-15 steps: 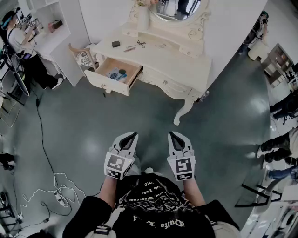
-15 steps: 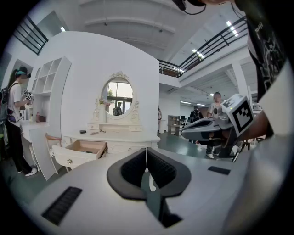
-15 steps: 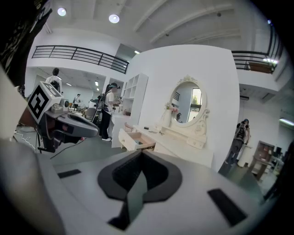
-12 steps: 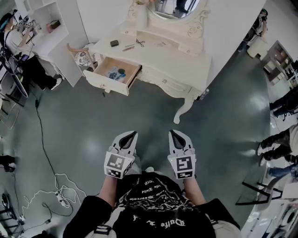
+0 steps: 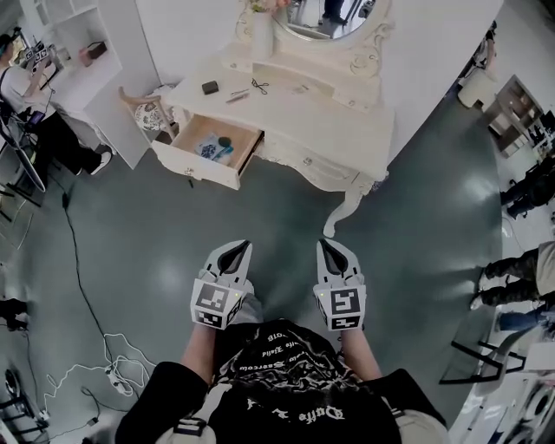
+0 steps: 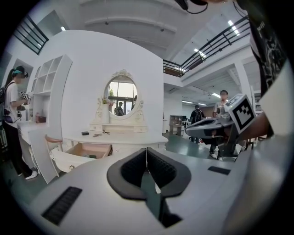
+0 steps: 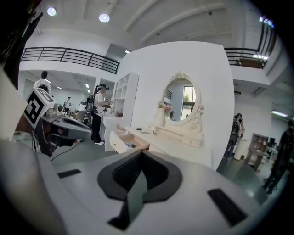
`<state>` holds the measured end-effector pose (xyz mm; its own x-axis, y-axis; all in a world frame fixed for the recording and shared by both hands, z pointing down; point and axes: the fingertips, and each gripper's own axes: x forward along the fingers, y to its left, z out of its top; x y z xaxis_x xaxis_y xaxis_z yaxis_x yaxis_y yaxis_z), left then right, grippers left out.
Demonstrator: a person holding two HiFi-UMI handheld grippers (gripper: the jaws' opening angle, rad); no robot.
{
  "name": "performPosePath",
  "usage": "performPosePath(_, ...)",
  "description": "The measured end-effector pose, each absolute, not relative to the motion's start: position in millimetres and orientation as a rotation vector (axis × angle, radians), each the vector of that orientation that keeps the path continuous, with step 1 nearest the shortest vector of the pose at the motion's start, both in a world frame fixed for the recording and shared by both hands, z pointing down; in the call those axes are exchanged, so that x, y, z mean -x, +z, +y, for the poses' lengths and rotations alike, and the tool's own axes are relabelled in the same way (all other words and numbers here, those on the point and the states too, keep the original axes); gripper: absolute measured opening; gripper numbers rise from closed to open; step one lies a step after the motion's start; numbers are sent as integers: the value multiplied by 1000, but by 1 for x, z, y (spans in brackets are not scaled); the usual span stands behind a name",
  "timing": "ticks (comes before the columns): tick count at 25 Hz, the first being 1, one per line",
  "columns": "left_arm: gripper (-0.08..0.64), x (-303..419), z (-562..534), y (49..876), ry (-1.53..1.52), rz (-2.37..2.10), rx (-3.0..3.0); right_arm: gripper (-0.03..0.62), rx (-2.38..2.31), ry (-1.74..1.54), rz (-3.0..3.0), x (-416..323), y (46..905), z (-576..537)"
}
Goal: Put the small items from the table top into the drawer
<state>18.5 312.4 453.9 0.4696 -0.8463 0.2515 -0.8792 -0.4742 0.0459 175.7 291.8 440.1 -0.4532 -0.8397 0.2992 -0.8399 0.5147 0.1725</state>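
A cream dressing table (image 5: 329, 121) stands far ahead of me across the floor. On its top lie a small black box (image 5: 210, 87), a thin stick-like item (image 5: 238, 97), scissors (image 5: 258, 85) and another small item (image 5: 300, 87). Its left drawer (image 5: 186, 160) is pulled out, with blue items (image 5: 215, 146) inside. My left gripper (image 5: 237, 251) and right gripper (image 5: 329, 250) are held side by side low in front of my body, both shut and empty. In the left gripper view the shut left gripper (image 6: 146, 149) points toward the table (image 6: 115, 136). The shut right gripper (image 7: 141, 153) faces the drawer (image 7: 120, 143) in the right gripper view.
A white shelf unit (image 5: 87, 61) and a chair (image 5: 146, 108) stand left of the table, with a person (image 5: 30, 95) beside them. A vase (image 5: 264, 35) and an oval mirror (image 5: 325, 17) are on the table's back. Cables (image 5: 87, 364) lie on the floor at left. People (image 5: 520, 269) are at the right.
The table and drawer have shifted slightly in the head view. Both grippers stay shut in the same place before my body.
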Motion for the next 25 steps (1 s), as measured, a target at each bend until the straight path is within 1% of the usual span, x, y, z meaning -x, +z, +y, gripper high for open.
performPosePath(25, 17, 49, 169, 450, 267, -1396, -2635, 11, -1520, 28, -2354, -113, 439, 161)
